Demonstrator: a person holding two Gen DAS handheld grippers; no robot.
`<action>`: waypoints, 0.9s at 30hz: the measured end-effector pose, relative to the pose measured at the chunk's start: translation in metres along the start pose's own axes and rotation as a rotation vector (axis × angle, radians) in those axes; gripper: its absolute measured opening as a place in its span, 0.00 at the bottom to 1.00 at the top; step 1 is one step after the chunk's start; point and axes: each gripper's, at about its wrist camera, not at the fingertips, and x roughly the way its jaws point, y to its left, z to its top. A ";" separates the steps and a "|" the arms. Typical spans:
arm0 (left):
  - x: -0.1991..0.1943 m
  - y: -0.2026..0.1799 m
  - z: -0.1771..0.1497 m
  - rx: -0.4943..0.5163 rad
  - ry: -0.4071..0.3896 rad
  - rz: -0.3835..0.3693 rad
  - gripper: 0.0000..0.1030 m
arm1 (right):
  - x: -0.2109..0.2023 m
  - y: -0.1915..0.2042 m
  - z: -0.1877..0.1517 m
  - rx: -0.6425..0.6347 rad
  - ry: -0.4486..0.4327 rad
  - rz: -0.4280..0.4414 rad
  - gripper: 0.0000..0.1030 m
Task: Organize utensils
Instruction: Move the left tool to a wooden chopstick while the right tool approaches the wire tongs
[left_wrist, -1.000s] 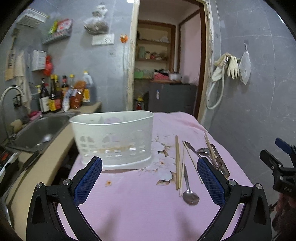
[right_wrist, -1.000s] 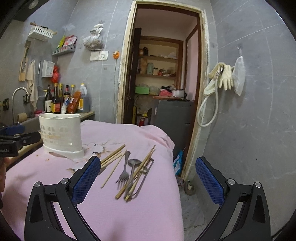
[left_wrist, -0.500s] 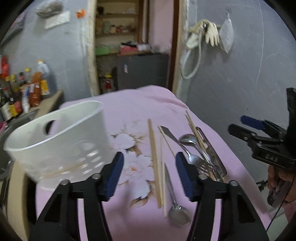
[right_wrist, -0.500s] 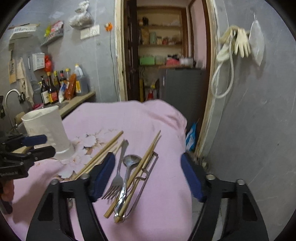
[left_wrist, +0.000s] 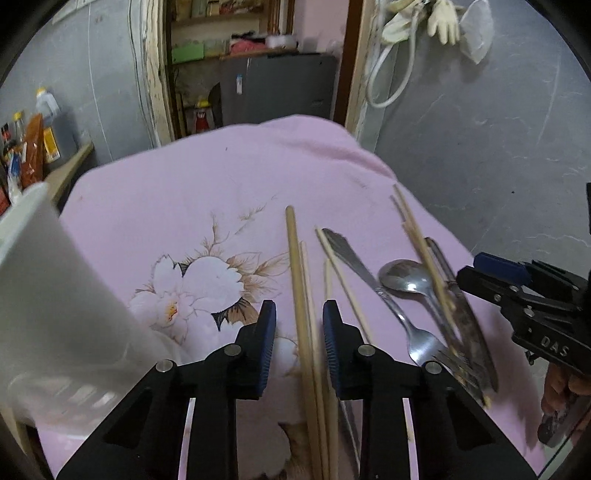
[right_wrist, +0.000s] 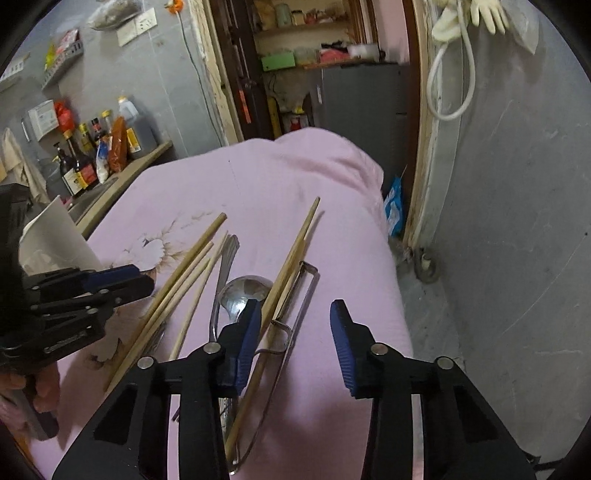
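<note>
Wooden chopsticks (left_wrist: 300, 295), a fork (left_wrist: 391, 306), a spoon (left_wrist: 402, 275) and a metal peeler (left_wrist: 461, 314) lie on the pink flowered cloth (left_wrist: 207, 192). My left gripper (left_wrist: 299, 328) is low over the cloth, its jaws narrowed around two chopsticks with gaps on both sides. The white utensil basket (left_wrist: 40, 295) stands at its left. My right gripper (right_wrist: 293, 332) is part open over the peeler (right_wrist: 295, 306) and a chopstick pair (right_wrist: 291, 258), beside the spoon (right_wrist: 243, 290).
The cloth's right edge drops off next to a grey wall (right_wrist: 517, 221). A sink counter with sauce bottles (right_wrist: 92, 155) is at the left. A doorway with a grey cabinet (left_wrist: 280, 92) lies behind the table.
Both grippers have come down and forward toward the utensils and their jaws have narrowed. The left one now straddles two chopsticks; the basket has slid to its left edge.
</note>
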 end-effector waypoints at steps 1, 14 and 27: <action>0.005 0.002 0.001 -0.003 0.014 -0.002 0.20 | 0.002 0.000 0.000 0.002 0.006 0.004 0.33; 0.036 0.013 0.007 -0.028 0.154 -0.085 0.14 | 0.021 -0.008 0.005 0.078 0.073 0.047 0.28; -0.005 0.014 -0.011 -0.158 0.088 -0.158 0.04 | 0.008 -0.017 -0.005 0.185 0.080 0.165 0.09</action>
